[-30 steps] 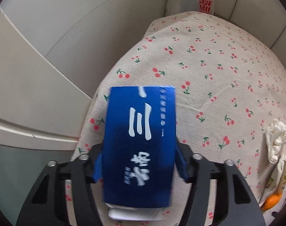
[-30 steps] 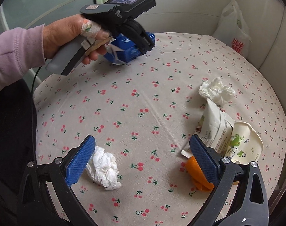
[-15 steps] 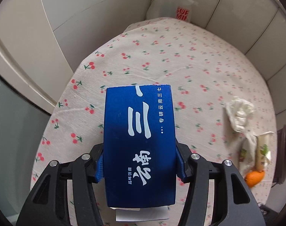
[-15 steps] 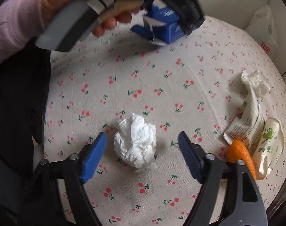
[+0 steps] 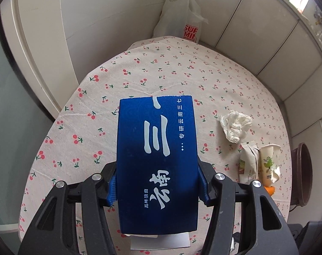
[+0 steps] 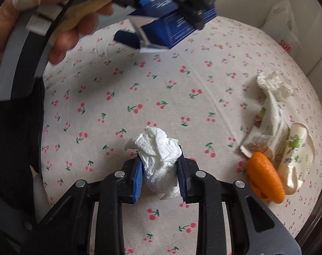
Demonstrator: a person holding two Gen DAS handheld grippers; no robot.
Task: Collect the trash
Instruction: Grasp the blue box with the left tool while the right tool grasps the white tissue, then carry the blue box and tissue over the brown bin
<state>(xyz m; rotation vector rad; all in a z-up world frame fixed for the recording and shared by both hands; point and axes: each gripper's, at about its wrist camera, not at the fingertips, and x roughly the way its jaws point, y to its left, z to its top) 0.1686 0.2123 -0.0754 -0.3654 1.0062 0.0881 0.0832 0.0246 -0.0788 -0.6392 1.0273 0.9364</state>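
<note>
The right gripper (image 6: 160, 175), jaws just closing, pinches a crumpled tissue (image 6: 158, 159), orange peel (image 6: 265, 178) and wrappers (image 6: 273, 125) at 3 o'clock, while the left gripper (image 5: 156, 188) clamps a blue box (image 5: 156, 161).

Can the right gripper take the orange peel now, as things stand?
Probably not yet. The right gripper has just been closing on the crumpled tissue, whose paper fills its jaws. The orange peel lies uncovered to its right.

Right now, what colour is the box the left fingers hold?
The cardboard box is dark blue with white writing, clearest in the left wrist view.
</note>
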